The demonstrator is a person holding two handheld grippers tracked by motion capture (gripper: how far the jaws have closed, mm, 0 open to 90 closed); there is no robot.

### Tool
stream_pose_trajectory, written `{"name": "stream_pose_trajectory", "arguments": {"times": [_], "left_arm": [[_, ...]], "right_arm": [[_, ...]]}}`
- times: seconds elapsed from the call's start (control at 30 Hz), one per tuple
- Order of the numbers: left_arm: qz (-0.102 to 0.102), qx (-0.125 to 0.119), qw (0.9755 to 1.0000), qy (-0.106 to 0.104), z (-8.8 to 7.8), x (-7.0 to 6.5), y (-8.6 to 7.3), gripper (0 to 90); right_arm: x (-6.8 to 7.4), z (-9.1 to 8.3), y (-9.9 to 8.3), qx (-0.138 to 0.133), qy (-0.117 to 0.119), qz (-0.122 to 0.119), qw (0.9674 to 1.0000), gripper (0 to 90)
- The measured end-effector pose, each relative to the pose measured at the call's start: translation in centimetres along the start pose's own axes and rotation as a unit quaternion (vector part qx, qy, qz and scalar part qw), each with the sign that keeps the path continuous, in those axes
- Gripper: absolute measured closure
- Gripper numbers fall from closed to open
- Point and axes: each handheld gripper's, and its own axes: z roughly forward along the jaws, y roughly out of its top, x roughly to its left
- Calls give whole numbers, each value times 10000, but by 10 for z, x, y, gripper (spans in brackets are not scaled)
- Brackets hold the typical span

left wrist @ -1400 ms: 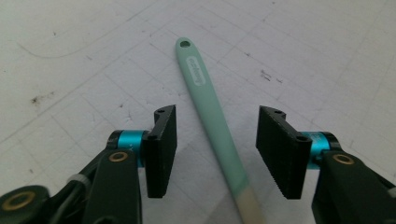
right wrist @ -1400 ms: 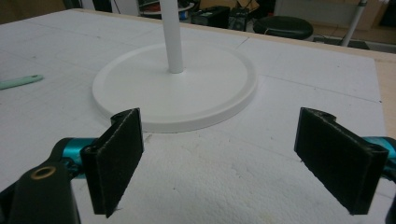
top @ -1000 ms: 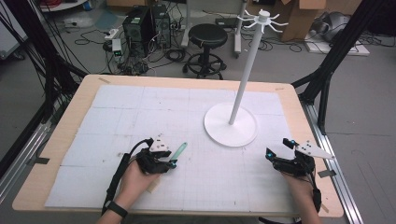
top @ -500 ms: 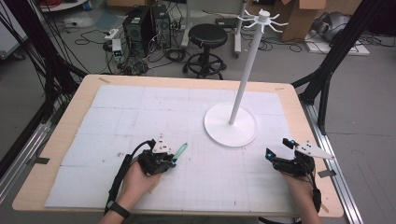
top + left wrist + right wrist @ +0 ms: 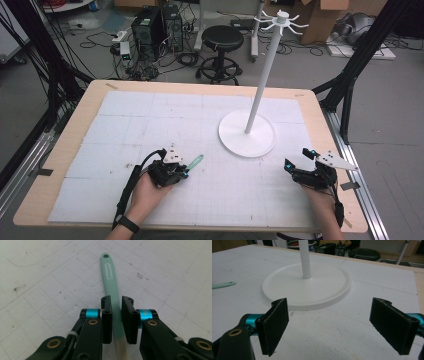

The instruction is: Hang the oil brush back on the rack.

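Broadly, bench (image 5: pixel 60 200) with a white gridded foam sheet (image 5: pixel 150 115) over most of its top. White stand (image 5: pixel 247 134), round base on the sheet toward the right edge, a bit past mid-depth; thin pole upright, pronged head on top. Right gripper view has the base just ahead of that gripper.

Right gripper (image 5: pixel 300 161) near the front right corner, held by a hand (image 5: pixel 320 192); fingers (image 5: pixel 274 325) spread wide, nothing between them, base and foam visible through the gap.

Left gripper (image 5: pixel 187 171) front, left of centre, in the other hand (image 5: pixel 150 192). Its fingers (image 5: pixel 107 320) have just been closing and now pinch the mint-green handle (image 5: pixel 110 282) of a slim utensil lying flat on the sheet. Handle runs out past the fingers toward the stand's base, well apart from it, hang-hole at the far tip. Near end turns pale under the gripper body; what kind of utensil, can't tell.
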Motion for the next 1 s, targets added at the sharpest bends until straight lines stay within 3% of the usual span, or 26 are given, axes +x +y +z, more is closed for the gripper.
{"name": "stream_pose_trajectory", "arguments": {"times": [0.27, 0.4, 0.6, 0.93, 1.0], "left_arm": [[60, -67, 9999, 71, -2, 1, 0, 804], [-31, -242, 9997, -96, -5, 5, 1, 805], [13, -383, 9992, -135, -9, 3, 4, 805], [-12, -810, 9964, -240, -22, 5, 10, 805], [91, -902, 9957, -207, -29, 5, 17, 805]], "right_arm": [[0, 0, 0, -6, 13, 31, 10000, 150], [-1, 0, 0, 13, 25, 34, 10000, 150], [-1, 0, 0, -9, 11, 14, 10000, 150], [-1, 0, 0, -5, 13, 24, 10000, 150], [-1, 0, 0, -20, 8, 51, 10000, 150]]}}
